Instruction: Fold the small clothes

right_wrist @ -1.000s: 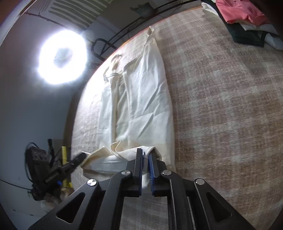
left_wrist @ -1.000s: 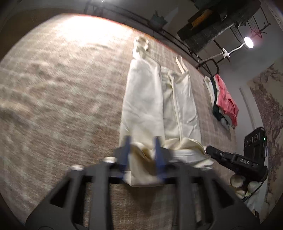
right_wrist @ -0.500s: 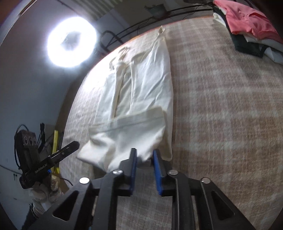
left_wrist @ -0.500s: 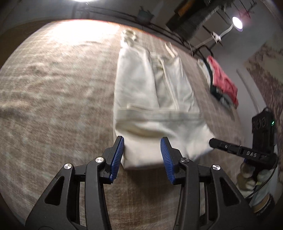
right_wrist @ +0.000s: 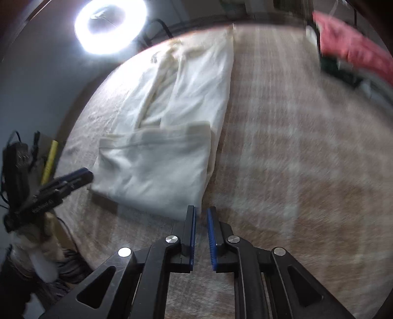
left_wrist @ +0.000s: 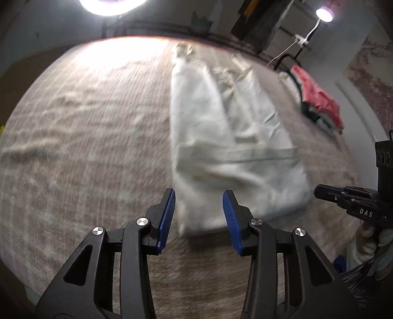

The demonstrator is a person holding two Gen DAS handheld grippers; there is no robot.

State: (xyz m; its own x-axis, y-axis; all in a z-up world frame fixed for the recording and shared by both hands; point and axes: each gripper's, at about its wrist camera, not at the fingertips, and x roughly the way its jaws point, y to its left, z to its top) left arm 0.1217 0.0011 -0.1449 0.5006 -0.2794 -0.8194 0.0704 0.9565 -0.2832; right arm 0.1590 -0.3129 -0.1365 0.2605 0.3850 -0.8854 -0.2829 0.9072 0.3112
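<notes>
Plaid woven table cover (left_wrist: pixel 86 137) fills most of both views. Ring light (right_wrist: pixel 110 27) glares beyond far edge. Clip-on lamp (left_wrist: pixel 324 12) lit at upper right. Pile of other clothes (left_wrist: pixel 319 103), red piece on top, at far right edge; blurred, perhaps dark green beneath.

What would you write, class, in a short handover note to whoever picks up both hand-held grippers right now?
Left hand-held gripper: open, empty, at the near edge of the cream garment.
Right hand-held gripper: jaws narrowly apart, nothing between them, just off the garment's near corner.
Garment lies flat on the plaid surface, its near end folded over onto itself.
Pile of other clothes sits at the far right.
Left: finish folding, then the pile.
</notes>
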